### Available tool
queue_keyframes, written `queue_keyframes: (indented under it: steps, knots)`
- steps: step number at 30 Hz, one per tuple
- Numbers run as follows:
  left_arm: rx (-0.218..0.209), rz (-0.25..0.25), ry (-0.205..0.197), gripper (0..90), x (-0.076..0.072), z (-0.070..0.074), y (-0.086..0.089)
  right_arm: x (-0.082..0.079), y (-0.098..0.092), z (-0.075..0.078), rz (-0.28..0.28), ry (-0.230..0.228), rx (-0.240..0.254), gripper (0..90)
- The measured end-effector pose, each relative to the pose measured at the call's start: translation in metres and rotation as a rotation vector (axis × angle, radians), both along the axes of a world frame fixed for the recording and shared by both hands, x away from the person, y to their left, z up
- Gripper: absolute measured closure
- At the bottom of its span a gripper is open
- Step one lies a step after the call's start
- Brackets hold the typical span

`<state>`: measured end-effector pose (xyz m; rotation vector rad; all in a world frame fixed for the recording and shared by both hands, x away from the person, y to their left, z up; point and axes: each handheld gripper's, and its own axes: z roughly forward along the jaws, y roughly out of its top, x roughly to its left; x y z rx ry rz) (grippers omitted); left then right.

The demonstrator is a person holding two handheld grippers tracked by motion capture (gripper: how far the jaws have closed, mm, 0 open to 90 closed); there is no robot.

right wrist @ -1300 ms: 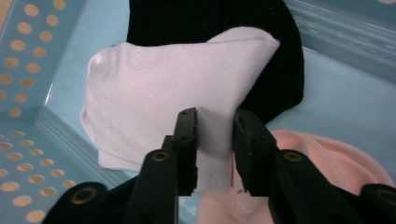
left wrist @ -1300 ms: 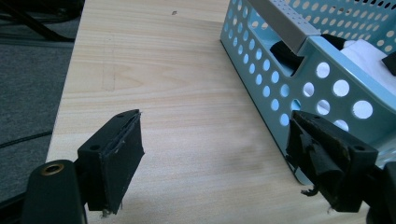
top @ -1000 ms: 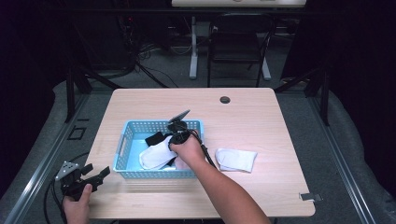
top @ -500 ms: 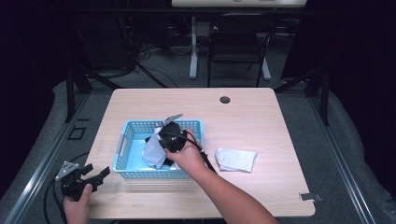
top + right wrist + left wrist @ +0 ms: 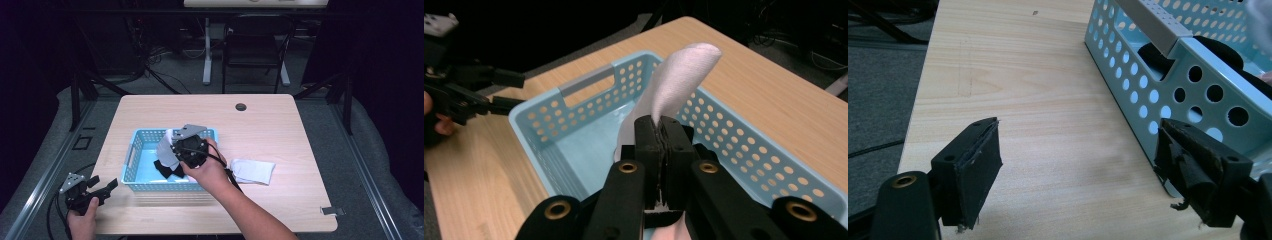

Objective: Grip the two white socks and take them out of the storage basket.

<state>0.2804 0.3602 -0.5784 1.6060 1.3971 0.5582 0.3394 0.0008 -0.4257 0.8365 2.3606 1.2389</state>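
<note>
While the blue basket (image 5: 131, 156) takes up the near-left part of the wooden table (image 5: 280, 125), bare wood lies open all round it: a wide stretch beyond its far rim up to the small dark round fitting (image 5: 241, 106), and a narrower strip on the person's side, between the basket and the table's near edge. To the right of the right gripper (image 5: 176, 148), flat on the wood and just beside the person's wrist, lies a folded white cloth (image 5: 254, 171), clear of the basket.

That right gripper hangs over the basket with its jaws pressed together on a white sock (image 5: 676, 80). In the right gripper view the pads meet with the sock pinched between them; the fabric rises above the jaws and curls over at its tip, while more of it drops away below the jaws toward the basket floor. Under the gripper, inside the basket, a dark piece of clothing (image 5: 164, 169) rests on the bottom.

At the table's near-left corner, well apart from the sock, the left gripper (image 5: 1078, 165) has its jaws spread wide with nothing between them. Bare wood lies under the gap, and the basket's perforated end wall (image 5: 1168, 95) stands just beyond its right-hand jaw.

No readable writing or brand shows on anything.
</note>
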Motion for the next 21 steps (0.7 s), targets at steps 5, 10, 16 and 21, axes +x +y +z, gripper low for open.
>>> queue_keyframes:
  steps: [5,10,16,21]
  knots:
    - [0.000,0.000,0.000,18.5,0.000,0.000,0.000,-0.007,-0.011,0.010,0.001,-0.011,0.039,88.1]
    - [0.001,0.000,0.000,18.5,0.000,0.000,0.000,-0.013,-0.018,0.014,0.004,-0.013,0.059,88.1]
    - [0.001,0.000,0.000,18.6,0.000,0.000,0.000,-0.020,-0.031,0.022,-0.006,-0.016,0.095,88.1]
    - [0.000,0.001,0.000,18.6,0.000,0.000,0.000,-0.025,-0.044,0.028,-0.017,-0.019,0.117,88.1]
